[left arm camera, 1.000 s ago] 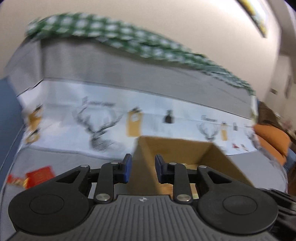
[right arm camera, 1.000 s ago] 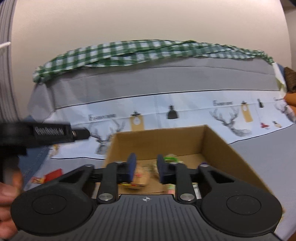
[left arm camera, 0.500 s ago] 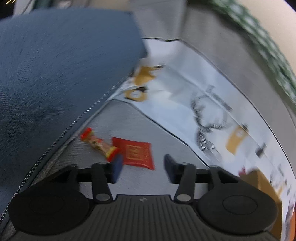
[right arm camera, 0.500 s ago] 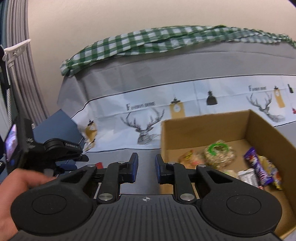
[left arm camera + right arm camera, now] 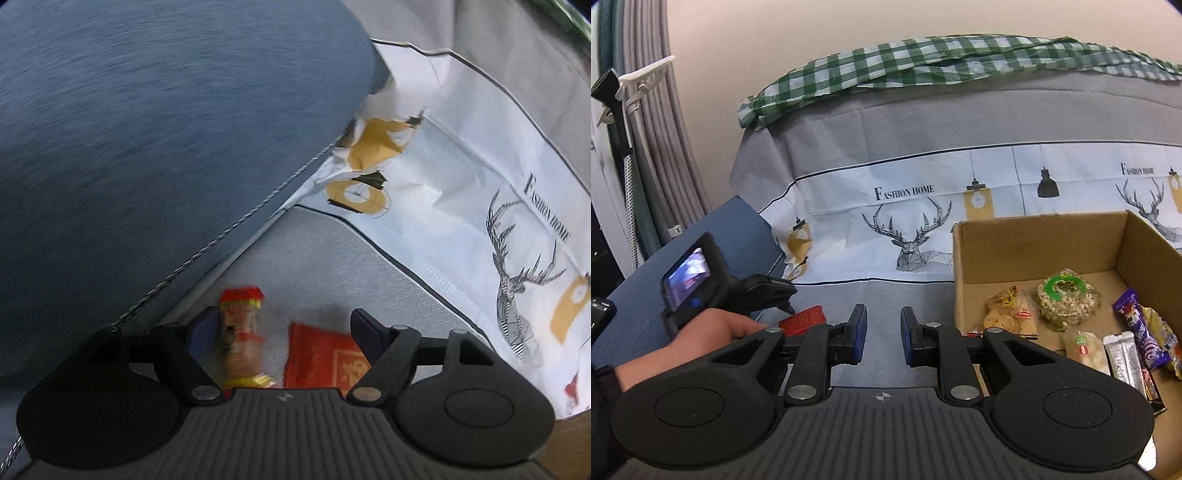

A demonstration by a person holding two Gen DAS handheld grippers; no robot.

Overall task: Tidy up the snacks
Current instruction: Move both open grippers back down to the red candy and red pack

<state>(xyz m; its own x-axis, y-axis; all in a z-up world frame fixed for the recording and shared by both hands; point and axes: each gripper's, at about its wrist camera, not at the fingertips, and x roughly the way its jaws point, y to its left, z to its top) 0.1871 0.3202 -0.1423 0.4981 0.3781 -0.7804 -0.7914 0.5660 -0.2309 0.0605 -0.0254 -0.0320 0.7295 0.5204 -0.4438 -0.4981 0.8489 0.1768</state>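
Observation:
In the left wrist view my left gripper (image 5: 284,328) is open just above the grey cloth, its jaws wide around two snacks: a long candy bar with red and gold ends (image 5: 242,339) by the left finger and a flat red packet (image 5: 325,360) by the right finger. In the right wrist view the left gripper (image 5: 775,291) points down at the red packet (image 5: 805,319). My right gripper (image 5: 882,332) is open and empty, hovering left of a cardboard box (image 5: 1034,236) that holds several snacks, among them a round green-labelled rice cake (image 5: 1065,297).
A dark blue cushion (image 5: 147,129) rises left of the snacks. The deer-print cloth (image 5: 916,225) covers the backrest behind, with a green checked cloth (image 5: 923,62) on top. Grey hoses (image 5: 653,129) hang at the far left.
My left gripper swung from the box to the left, came down over the candy bar and red packet, and opened wider. My right gripper turned left; its jaws opened a little more.

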